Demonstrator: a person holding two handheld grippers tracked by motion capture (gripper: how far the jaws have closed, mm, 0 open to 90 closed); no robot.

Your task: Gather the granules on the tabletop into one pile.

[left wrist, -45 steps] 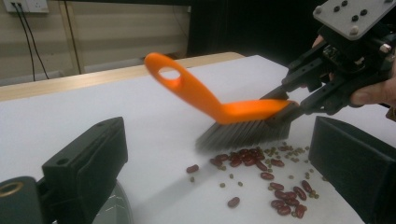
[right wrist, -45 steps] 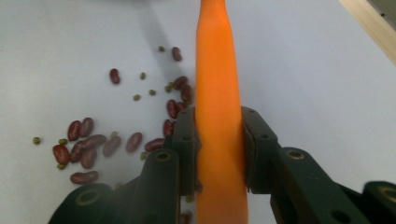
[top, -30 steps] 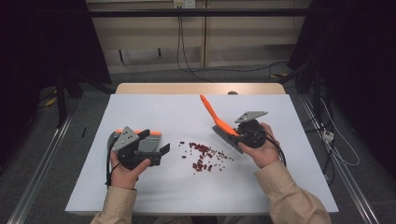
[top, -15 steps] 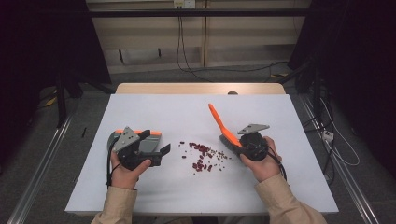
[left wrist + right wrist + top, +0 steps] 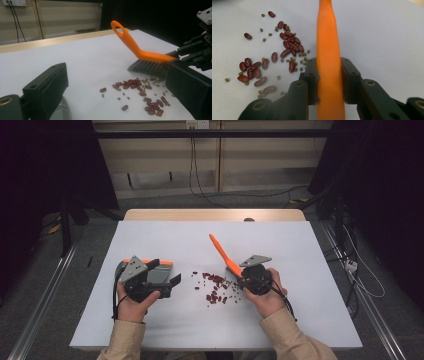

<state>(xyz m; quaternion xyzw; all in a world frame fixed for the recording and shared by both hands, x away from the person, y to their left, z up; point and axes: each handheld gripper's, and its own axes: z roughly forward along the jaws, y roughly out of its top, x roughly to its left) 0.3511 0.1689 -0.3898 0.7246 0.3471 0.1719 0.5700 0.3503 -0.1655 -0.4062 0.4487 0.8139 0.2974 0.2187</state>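
Right gripper view shows my right gripper [image 5: 329, 82] clamped on the orange brush [image 5: 329, 50], its bristles [image 5: 147, 67] touching the white table [image 5: 300, 250] just beside the scattered red beans [image 5: 215, 287]. Across the beans, my left gripper [image 5: 167, 282] holds a grey dustpan [image 5: 157, 272] with an orange rim flat on the table.

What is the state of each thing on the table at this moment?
Orange brush: clamped by its back in the right hand-held gripper, bristles down beside the beans, handle pointing up and away.
Dustpan: held in the left hand-held gripper, resting on the table.
Red beans and small green beans: scattered loose between dustpan and brush.
White table: holds the spill.
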